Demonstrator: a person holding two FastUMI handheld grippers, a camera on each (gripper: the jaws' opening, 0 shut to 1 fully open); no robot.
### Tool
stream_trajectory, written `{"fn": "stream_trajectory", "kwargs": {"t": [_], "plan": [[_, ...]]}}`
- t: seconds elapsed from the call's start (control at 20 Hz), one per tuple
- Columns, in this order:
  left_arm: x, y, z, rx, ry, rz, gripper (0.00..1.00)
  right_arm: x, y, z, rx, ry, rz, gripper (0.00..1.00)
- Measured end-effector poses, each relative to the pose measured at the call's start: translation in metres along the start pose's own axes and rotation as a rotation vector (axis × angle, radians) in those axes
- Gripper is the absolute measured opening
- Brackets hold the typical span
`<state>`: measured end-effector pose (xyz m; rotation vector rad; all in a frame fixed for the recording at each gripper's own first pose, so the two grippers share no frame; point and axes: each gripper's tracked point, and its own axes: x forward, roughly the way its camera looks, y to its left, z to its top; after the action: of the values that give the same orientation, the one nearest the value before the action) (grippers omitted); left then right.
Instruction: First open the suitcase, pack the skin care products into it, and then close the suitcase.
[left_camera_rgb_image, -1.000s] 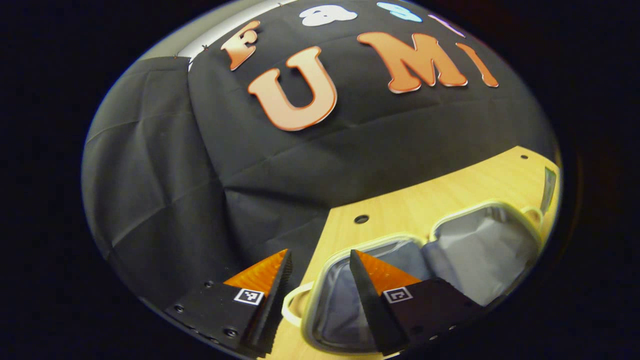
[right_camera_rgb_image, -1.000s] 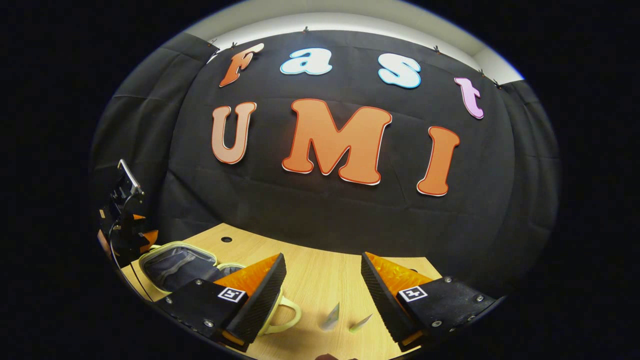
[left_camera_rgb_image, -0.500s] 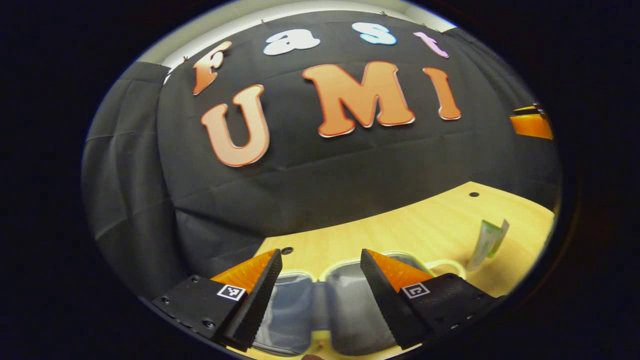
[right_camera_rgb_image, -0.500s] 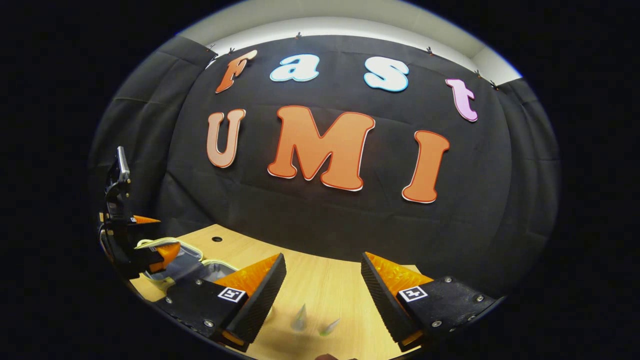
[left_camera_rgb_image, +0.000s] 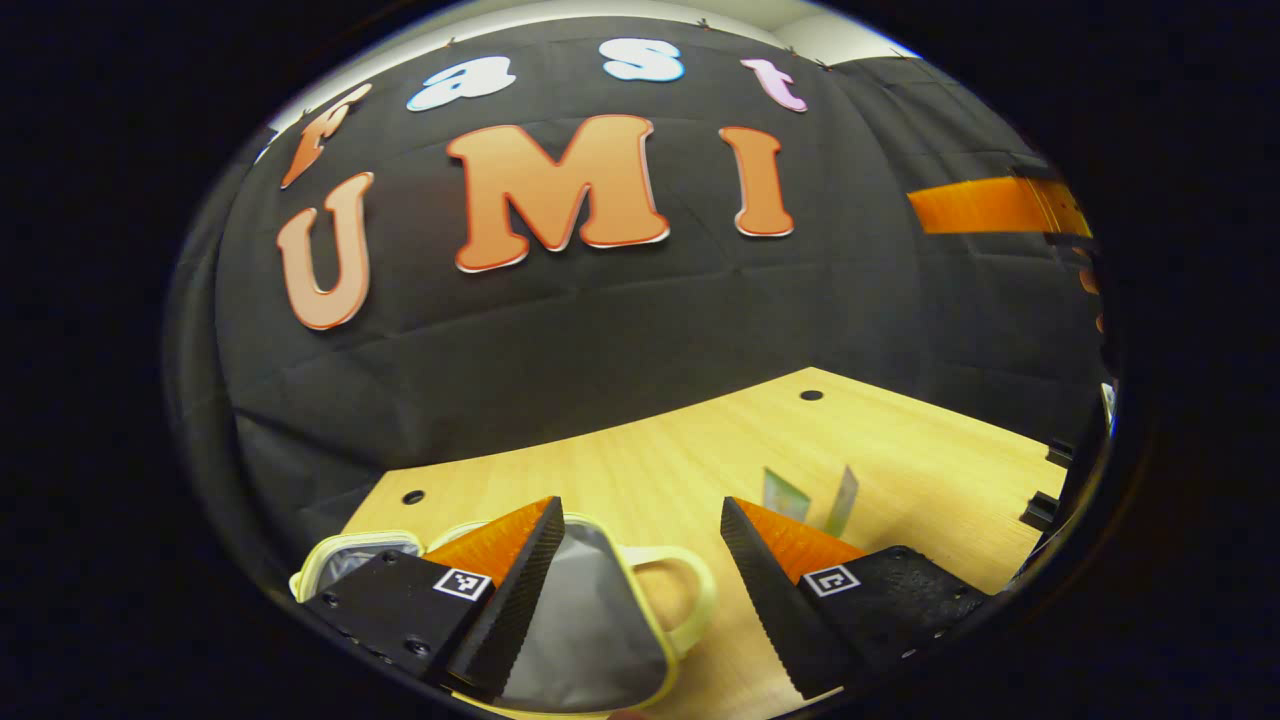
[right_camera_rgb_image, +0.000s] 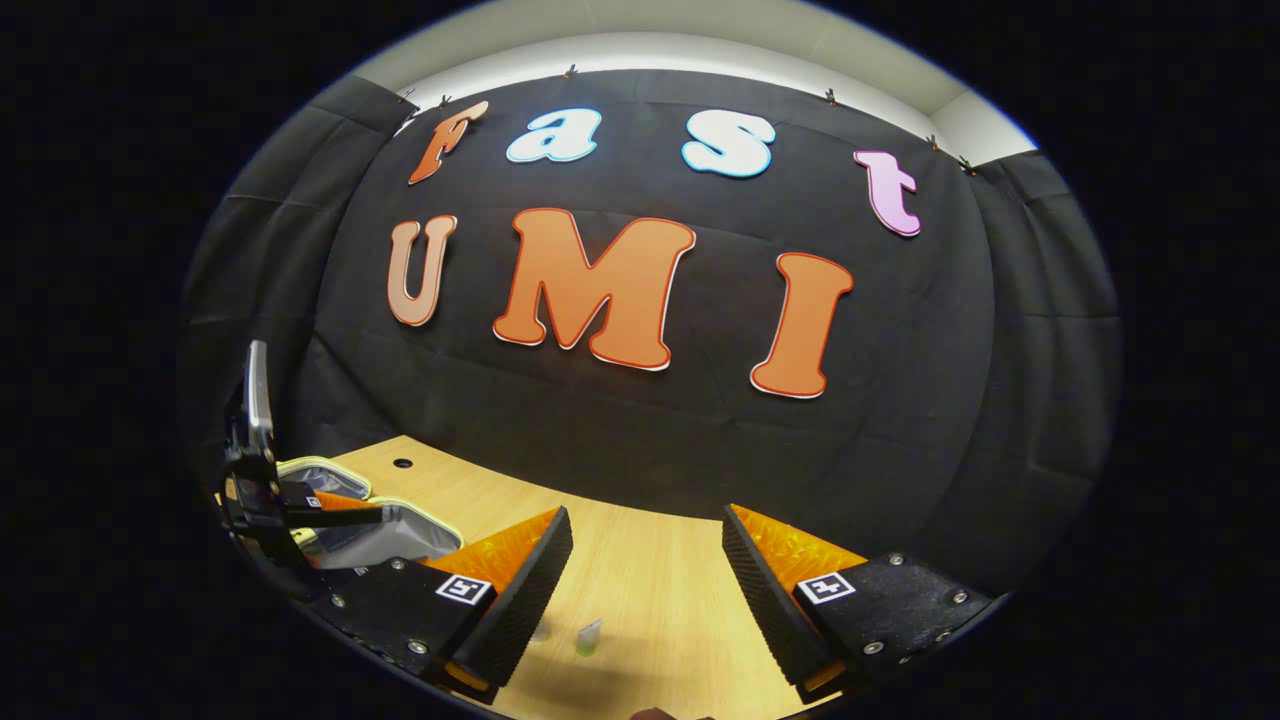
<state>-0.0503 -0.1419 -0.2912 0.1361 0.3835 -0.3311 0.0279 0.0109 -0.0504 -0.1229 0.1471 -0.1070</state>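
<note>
The small suitcase (left_camera_rgb_image: 590, 625) lies open on the wooden table (left_camera_rgb_image: 690, 440), with a pale yellow rim, a grey lining and a looped handle (left_camera_rgb_image: 695, 590). My left gripper (left_camera_rgb_image: 640, 510) hovers open above its right half, nothing between the fingers. Two thin skin care tubes (left_camera_rgb_image: 785, 492) (left_camera_rgb_image: 843, 500) stand on the table just beyond the suitcase. In the right gripper view, my right gripper (right_camera_rgb_image: 645, 515) is open above the table, and a small tube (right_camera_rgb_image: 590, 635) sits low between its fingers. The suitcase (right_camera_rgb_image: 395, 530) is at the left there, with the left gripper (right_camera_rgb_image: 310, 508) over it.
The black cloth wall closes off the back of the table. Two round holes (left_camera_rgb_image: 811, 395) (left_camera_rgb_image: 412, 497) sit near the table's far edge. Part of the right gripper (left_camera_rgb_image: 990, 205) hangs high at the right in the left gripper view.
The left gripper has swung to the right, so the suitcase slid to the lower left of its view and the tubes came toward the middle. The right gripper shifted a little.
</note>
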Motion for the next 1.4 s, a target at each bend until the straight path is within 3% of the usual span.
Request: {"fn": "stream_trajectory", "kwargs": {"t": [0.15,0.5,0.65,0.7,0.85,0.95,1.1,1.15,1.4], "plan": [[0.020,-0.045,-0.018,0.002,0.036,-0.074,0.97,-0.008,-0.018,-0.006,-0.016,0.014,-0.024,0.95],[0.065,-0.094,-0.064,0.025,0.136,-0.137,0.96,-0.019,-0.051,-0.015,-0.030,0.040,-0.081,0.96],[0.087,-0.106,-0.089,-0.003,0.197,-0.142,0.88,-0.024,-0.062,-0.021,-0.037,0.059,-0.104,0.96],[0.094,-0.110,-0.095,-0.015,0.213,-0.146,0.80,-0.024,-0.066,-0.023,-0.042,0.065,-0.108,0.95],[0.107,-0.119,-0.108,-0.051,0.240,-0.153,0.76,-0.026,-0.070,-0.030,-0.043,0.083,-0.111,0.96],[0.110,-0.122,-0.113,-0.054,0.259,-0.157,0.51,-0.026,-0.071,-0.034,-0.039,0.092,-0.106,0.96],[0.109,-0.120,-0.106,-0.084,0.261,-0.166,0.43,-0.023,-0.072,-0.043,-0.026,0.104,-0.097,0.96],[0.108,-0.117,-0.105,-0.083,0.258,-0.159,0.36,-0.022,-0.071,-0.046,-0.019,0.109,-0.092,0.95],[0.093,-0.103,-0.064,-0.101,0.192,-0.137,0.36,-0.011,-0.061,-0.067,-0.002,0.135,-0.039,0.96]]}}
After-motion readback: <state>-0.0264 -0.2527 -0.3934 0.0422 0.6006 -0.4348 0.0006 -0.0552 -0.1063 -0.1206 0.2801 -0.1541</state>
